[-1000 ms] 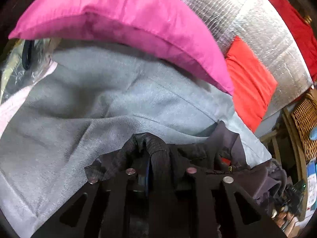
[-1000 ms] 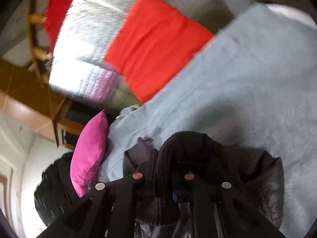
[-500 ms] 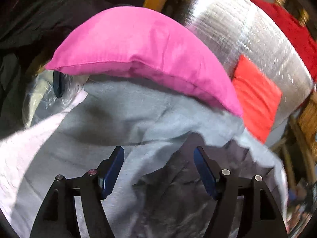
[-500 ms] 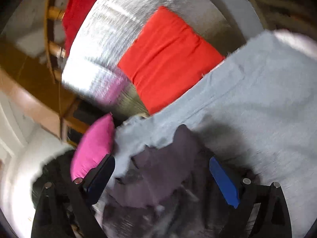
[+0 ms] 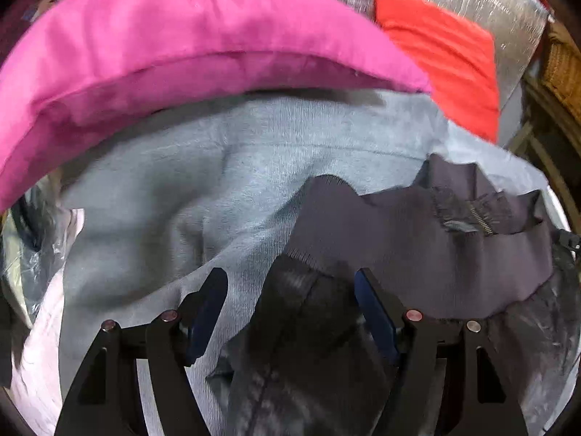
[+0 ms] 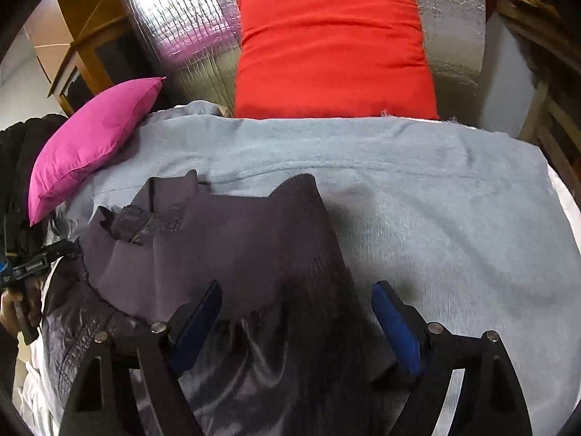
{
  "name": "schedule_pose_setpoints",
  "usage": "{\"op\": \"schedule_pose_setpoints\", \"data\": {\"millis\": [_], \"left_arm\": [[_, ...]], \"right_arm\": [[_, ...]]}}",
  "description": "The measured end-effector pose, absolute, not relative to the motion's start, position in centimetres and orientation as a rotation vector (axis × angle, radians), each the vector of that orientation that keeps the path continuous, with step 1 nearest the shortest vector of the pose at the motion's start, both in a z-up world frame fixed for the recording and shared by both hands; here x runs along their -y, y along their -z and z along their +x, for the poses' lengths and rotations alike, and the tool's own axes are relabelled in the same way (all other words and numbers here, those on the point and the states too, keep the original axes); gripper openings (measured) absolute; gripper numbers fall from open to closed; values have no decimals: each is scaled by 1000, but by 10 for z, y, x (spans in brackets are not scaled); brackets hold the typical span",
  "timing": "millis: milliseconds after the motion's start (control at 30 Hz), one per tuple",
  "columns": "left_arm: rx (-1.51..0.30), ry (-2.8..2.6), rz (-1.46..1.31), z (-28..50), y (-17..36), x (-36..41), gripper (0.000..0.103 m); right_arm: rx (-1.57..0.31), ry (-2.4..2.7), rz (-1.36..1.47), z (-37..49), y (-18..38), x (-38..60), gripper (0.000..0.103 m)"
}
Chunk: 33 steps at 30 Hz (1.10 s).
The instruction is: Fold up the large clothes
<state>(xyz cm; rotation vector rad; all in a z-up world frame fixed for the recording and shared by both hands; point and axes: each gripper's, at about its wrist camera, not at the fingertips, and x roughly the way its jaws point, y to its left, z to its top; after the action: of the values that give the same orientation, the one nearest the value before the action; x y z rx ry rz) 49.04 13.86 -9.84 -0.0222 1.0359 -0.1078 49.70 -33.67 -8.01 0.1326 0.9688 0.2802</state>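
A dark purple-grey jacket (image 5: 417,232) with a ribbed hem and a zipper lies on a light grey blanket (image 5: 189,189). My left gripper (image 5: 290,290) is open, with the jacket's left edge lying between its blue pads. In the right wrist view the same jacket (image 6: 232,239) lies spread over the blanket (image 6: 454,200). My right gripper (image 6: 296,301) is open just above the jacket's right edge, holding nothing.
A pink pillow (image 5: 163,43) lies at the blanket's far left; it also shows in the right wrist view (image 6: 90,138). A red pillow (image 6: 330,43) leans on a silver foil panel (image 6: 174,18). Wooden furniture (image 6: 83,36) stands behind. Wicker chair frames stand right.
Both grippers were shut on the jacket a second ago. They have opened and let it drop onto the blanket, then moved closer over it.
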Motion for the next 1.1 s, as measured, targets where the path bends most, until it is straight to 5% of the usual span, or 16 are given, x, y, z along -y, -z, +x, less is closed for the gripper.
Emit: {"op": "schedule_pose_setpoints", "data": {"millis": [133,167,267,333,500,833,967,1000,1033,1100], "left_arm": [[-1063,101,-45,499,106,-135,66],[-1065,105,-35,500,108,-132,41],[-1086,61,1,501,116,-126,20],[-1061,49,8,497,114,-126,16],[-1031,-4,-176,491,117,-152,15],[-1037,-42,-213,490,140,-158,16],[-1015,-46,-196,489,138,-149,27],[-996,-30,-202,485,132,-150,34],[-982,-16,-209,482,126,-150,40],[-932,-14,-196,476,112,-152,56]], "right_arm": [[-994,-294,97,508,87,331,85],[-999,-291,92,515,87,326,81],[-1024,-256,77,521,92,321,40],[-1033,-236,59,520,92,321,20],[-937,-198,137,506,64,347,17],[-998,-102,321,520,112,374,17],[-985,-73,356,518,119,375,24],[-972,-94,380,517,116,375,37],[-969,-110,388,516,112,373,66],[-941,-122,365,510,100,374,81]]}}
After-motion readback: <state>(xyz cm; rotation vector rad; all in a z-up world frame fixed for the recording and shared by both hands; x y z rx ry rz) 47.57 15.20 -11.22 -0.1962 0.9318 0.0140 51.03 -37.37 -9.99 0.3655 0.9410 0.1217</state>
